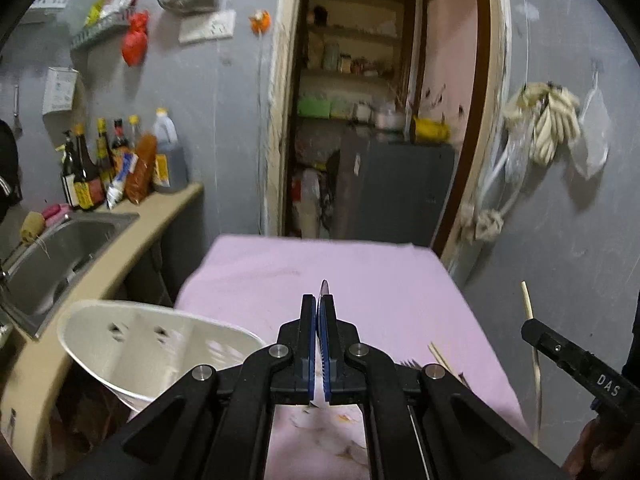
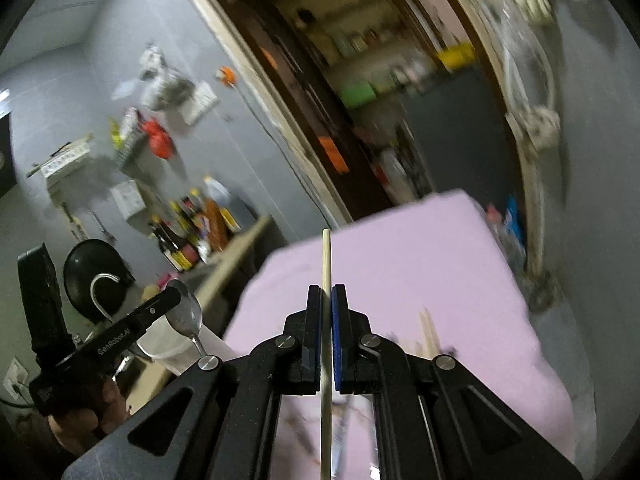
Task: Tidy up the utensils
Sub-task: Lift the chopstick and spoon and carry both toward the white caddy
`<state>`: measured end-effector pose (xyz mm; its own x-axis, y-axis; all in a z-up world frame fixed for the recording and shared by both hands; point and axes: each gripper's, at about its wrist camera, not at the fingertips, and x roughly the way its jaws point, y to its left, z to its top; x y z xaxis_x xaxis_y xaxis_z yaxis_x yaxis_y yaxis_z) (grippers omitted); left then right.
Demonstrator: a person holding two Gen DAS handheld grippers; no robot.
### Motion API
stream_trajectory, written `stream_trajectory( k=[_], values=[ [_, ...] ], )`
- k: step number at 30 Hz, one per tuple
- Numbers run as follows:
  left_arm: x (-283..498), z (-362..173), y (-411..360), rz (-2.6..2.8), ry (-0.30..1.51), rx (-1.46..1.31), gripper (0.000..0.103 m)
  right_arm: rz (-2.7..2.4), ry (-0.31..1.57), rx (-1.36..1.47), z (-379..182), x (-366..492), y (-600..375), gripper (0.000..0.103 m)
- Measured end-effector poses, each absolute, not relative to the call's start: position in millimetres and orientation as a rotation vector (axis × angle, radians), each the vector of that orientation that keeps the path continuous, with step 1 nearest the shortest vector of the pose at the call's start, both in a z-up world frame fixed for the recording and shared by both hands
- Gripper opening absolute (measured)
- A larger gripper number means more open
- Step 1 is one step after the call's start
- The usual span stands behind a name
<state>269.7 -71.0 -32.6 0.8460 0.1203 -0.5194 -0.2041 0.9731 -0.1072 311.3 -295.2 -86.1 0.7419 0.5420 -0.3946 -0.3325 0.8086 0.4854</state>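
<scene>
My left gripper (image 1: 319, 300) is shut on a metal spoon (image 1: 324, 287), seen edge-on between the blue pads; in the right wrist view the spoon (image 2: 185, 312) shows its bowl beside that gripper (image 2: 176, 294). My right gripper (image 2: 327, 292) is shut on a wooden chopstick (image 2: 326, 256) that sticks up past the fingertips; it also shows in the left wrist view (image 1: 527, 300). A white utensil holder (image 1: 160, 344) stands at the table's left edge, below and left of the left gripper. More chopsticks (image 1: 440, 356) and a fork (image 1: 408, 364) lie on the pink cloth.
The table has a pink cloth (image 1: 320, 272). A steel sink (image 1: 60, 248) and a counter with sauce bottles (image 1: 100, 160) are on the left. A doorway to a pantry (image 1: 368, 120) lies straight ahead. Grey wall with hanging cloths (image 1: 552, 120) is on the right.
</scene>
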Motion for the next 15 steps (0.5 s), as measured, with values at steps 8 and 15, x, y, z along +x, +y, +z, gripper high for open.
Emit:
stream_trajectory(
  k=[8, 15],
  values=[
    [234.5, 29.6, 9.5, 0.195, 0.420, -0.171, 0.003, 0.575, 0.328, 0.396, -22.0, 301.7, -216.4, 0.004],
    [216.1, 56.3, 98.9, 0.354, 0.332, -0.160, 0.003, 0.628, 0.170, 0.477, 4.9, 317.4, -149.9, 0.004]
  ],
)
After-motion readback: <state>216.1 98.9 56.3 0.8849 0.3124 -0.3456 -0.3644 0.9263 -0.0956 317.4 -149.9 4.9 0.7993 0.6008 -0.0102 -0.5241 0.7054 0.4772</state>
